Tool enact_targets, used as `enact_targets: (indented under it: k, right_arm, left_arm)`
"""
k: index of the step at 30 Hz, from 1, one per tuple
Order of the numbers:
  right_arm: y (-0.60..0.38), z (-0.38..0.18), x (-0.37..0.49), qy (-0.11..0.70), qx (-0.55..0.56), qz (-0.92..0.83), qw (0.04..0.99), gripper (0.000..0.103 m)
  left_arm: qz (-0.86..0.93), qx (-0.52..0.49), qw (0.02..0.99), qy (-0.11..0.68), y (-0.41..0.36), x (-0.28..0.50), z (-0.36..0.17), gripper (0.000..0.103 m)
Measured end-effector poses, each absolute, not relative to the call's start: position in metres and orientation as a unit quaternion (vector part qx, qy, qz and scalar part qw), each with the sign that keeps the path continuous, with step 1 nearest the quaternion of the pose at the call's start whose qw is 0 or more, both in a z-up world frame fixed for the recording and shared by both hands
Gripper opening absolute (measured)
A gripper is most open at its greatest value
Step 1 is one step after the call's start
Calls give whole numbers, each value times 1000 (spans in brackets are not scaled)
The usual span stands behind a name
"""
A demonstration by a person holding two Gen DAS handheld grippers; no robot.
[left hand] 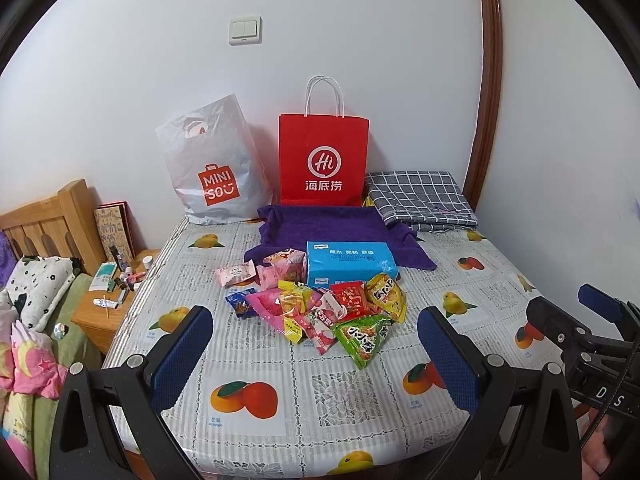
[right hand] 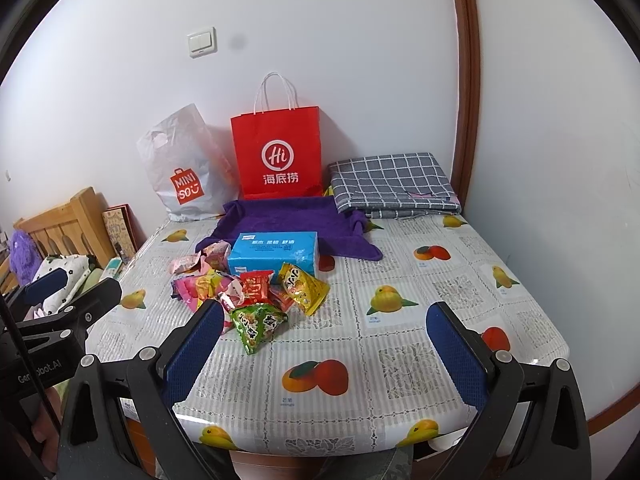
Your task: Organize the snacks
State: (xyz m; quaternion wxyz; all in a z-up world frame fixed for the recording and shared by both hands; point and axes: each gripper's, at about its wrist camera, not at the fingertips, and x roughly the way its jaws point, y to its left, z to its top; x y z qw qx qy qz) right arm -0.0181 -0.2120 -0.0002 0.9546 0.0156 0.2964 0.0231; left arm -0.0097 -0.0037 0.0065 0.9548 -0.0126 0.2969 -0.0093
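A heap of snack packets point(left hand: 320, 308) lies mid-table, with a green packet point(left hand: 362, 338) nearest me, a yellow one point(left hand: 386, 296) and a red one point(left hand: 354, 300). The heap also shows in the right wrist view point(right hand: 248, 292), with the green packet point(right hand: 256, 326) in front. A blue tissue pack point(left hand: 350, 262) sits behind the heap on a purple towel point(left hand: 332, 228). My left gripper point(left hand: 316, 320) is open and empty, above the table's near part. My right gripper point(right hand: 326, 316) is open and empty, right of the heap.
A red paper bag point(left hand: 323, 160) and a white MINISO plastic bag point(left hand: 212, 168) stand against the back wall. A folded grey checked cloth point(left hand: 420, 200) lies back right. A wooden nightstand point(left hand: 106, 312) with small items and a bed are on the left.
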Motion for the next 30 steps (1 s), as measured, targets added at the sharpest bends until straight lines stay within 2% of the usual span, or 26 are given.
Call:
enact_targets:
  k: [13, 25, 30]
  right_arm:
    - [-211, -4, -12, 292, 18, 40, 955, 101]
    - [-213, -42, 37, 323, 24, 43, 945, 101]
    - [-210, -64, 69, 341, -13, 15, 940, 100]
  left_arm:
    - [-15, 2, 957, 290, -2, -1, 4, 103]
    - [-8, -9, 942, 336, 20, 47, -43, 102]
    - [-6, -19, 936, 351, 31, 67, -63, 102]
